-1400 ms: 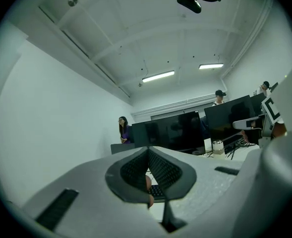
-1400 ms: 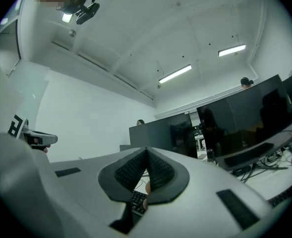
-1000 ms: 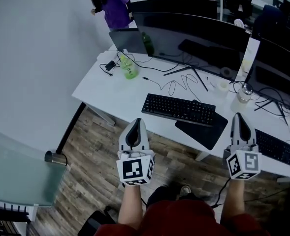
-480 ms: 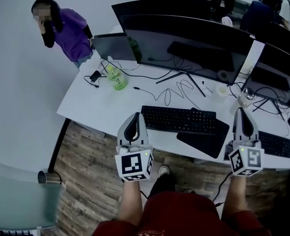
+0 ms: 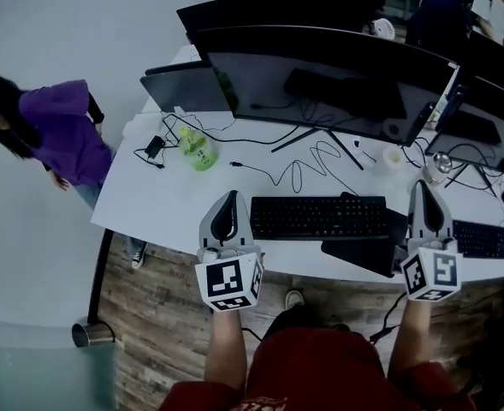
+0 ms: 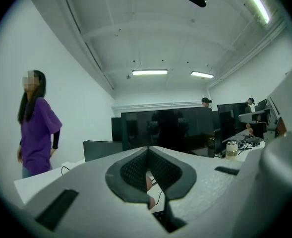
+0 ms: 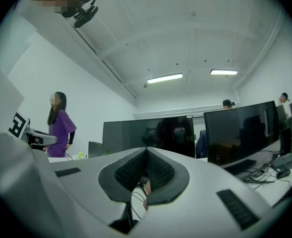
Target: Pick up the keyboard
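A black keyboard (image 5: 318,217) lies on the white desk (image 5: 162,199), its right end over a black mouse pad (image 5: 370,251). My left gripper (image 5: 229,199) is shut and empty, hovering level just left of the keyboard's left end. Shut and empty too, my right gripper (image 5: 423,187) hangs just right of the keyboard's right end. In the left gripper view the left gripper (image 6: 146,148) points at a wide dark monitor (image 6: 168,129). The right gripper (image 7: 146,150) in its own view also faces monitors (image 7: 148,138). The keyboard is hidden in both gripper views.
A large curved monitor (image 5: 320,84) stands behind the keyboard, with cables (image 5: 307,157) trailing on the desk. A green bottle (image 5: 198,148) and a laptop (image 5: 183,88) sit at the back left. A second keyboard (image 5: 484,239) lies at the right. A person in purple (image 5: 50,131) stands left of the desk.
Both grippers, still shut, have come forward to the desk edge, now flanking the keyboard. The person in purple has moved along the desk's left side toward me.
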### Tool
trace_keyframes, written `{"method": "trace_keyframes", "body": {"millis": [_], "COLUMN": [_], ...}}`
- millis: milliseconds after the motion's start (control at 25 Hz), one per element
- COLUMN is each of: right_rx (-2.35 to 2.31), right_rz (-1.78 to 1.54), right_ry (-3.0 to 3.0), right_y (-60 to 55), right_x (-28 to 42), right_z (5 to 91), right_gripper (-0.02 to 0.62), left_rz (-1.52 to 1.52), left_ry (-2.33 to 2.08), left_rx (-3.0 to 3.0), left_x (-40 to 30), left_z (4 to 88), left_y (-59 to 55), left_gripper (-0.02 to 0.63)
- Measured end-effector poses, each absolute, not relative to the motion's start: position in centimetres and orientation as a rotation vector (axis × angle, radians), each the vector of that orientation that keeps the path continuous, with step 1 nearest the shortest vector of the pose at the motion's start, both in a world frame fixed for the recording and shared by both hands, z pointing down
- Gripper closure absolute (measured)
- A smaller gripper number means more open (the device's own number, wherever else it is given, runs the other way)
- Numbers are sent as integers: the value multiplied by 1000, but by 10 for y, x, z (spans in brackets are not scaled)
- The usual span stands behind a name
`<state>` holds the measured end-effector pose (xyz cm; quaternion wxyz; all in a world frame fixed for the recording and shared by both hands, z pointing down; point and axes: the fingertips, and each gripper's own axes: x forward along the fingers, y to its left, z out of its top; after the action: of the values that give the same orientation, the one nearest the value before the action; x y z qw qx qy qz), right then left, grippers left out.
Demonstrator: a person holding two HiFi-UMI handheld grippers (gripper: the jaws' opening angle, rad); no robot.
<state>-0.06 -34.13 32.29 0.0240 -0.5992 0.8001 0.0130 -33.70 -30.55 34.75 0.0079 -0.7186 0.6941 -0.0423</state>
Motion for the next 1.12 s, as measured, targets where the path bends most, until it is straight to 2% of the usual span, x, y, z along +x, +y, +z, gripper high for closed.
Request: {"method": "trace_keyframes", "body": {"millis": [480, 1120], "right_rx": [-2025, -2093], "right_rz": [1, -315], "right_ry": [2433, 2568], "right_y": [-362, -382], "right_x": [-20, 0], "right_z": [359, 472], "right_gripper": [597, 597], "left_rz": [-262, -566], "left_ry": [2080, 2224], "left_rx": [-2431, -2532], "left_x": [-357, -348], "left_z": [397, 508], "left_y": [-346, -351], "left_gripper": [598, 597]}}
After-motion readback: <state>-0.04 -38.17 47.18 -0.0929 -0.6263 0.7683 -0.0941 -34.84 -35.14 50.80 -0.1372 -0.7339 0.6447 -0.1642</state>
